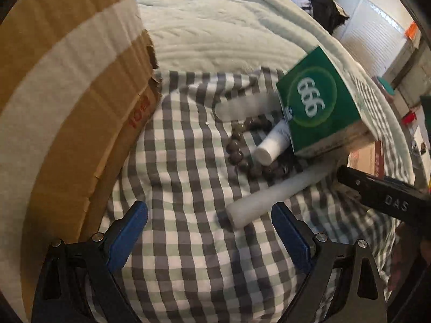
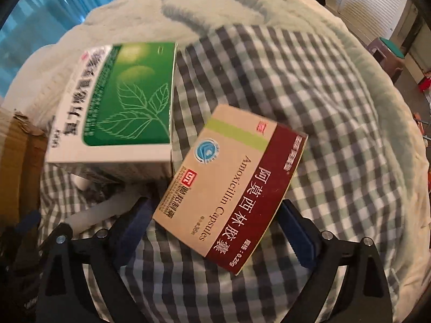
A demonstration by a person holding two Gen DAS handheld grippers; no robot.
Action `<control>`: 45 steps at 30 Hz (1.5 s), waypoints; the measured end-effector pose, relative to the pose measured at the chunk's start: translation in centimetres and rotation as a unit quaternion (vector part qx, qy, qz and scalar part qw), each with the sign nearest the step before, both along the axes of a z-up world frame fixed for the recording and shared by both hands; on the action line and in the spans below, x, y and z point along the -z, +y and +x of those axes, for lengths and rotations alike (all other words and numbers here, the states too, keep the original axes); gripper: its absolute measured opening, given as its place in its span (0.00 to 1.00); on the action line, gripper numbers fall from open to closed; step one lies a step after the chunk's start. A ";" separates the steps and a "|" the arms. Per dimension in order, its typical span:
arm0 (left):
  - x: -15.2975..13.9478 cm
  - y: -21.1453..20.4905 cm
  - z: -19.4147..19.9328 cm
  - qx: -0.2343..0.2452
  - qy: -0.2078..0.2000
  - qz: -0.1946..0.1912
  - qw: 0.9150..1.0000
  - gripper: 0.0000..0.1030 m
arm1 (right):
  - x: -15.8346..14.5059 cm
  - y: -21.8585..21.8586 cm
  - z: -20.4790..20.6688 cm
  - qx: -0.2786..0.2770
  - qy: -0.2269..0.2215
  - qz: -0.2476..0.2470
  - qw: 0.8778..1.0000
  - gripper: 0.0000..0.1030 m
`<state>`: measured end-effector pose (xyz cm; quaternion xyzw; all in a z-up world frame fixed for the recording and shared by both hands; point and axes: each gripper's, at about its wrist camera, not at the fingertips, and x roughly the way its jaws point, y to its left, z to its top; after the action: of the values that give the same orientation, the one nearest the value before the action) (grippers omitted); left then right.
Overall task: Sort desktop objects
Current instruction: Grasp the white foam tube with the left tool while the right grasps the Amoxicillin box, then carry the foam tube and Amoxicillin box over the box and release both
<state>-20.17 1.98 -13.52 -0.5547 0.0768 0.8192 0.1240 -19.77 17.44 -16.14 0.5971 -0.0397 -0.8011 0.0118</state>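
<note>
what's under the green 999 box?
The green 999 box lies partly over a small white bottle and a dark bead bracelet on the checked cloth. The bottle's far end and part of the bracelet are covered.

Brown cardboard box wall is blocking the left side. Bare grey-checked cloth is lying open ahead. White plastic cylinder, dark bead bracelet and green-white medicine carton are crowding the right; beige-maroon capsule box is lying between the right jaws.

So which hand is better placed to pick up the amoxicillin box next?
The right. Its claw is open with the amoxicillin box lying between its fingers. The left claw, also open, faces the white tube and beads instead.
</note>
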 end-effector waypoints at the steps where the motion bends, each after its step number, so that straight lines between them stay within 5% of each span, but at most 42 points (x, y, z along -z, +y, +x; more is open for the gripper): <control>1: 0.0 0.3 0.1 0.006 0.002 -0.006 1.000 0.93 | 0.1 0.0 0.0 -0.003 -0.005 0.002 1.000 0.92; 7: 0.5 2.1 0.3 0.028 0.009 -0.012 0.999 0.92 | -0.9 1.7 0.4 -0.020 0.009 0.043 0.999 0.86; 14: 1.3 4.7 0.4 0.059 -0.001 -0.010 0.998 0.62 | -1.5 4.7 1.4 -0.039 0.011 0.024 0.999 0.84; 22: 1.5 5.9 0.7 0.076 0.006 -0.035 0.997 0.40 | -2.0 5.2 1.7 -0.045 0.014 -0.003 0.999 0.84; 33: -0.5 5.2 2.2 0.108 0.009 -0.019 0.994 0.33 | -4.3 7.5 -0.2 -0.024 0.026 -0.022 0.999 0.83; 45: -4.7 1.5 0.4 0.033 0.022 0.053 0.998 0.33 | -8.7 5.9 1.1 -0.019 0.048 -0.024 0.998 0.81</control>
<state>-19.76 3.52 -8.80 -0.5260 0.0548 0.8297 0.1785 -18.70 23.31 -7.49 0.5582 -0.0472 -0.8273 0.0431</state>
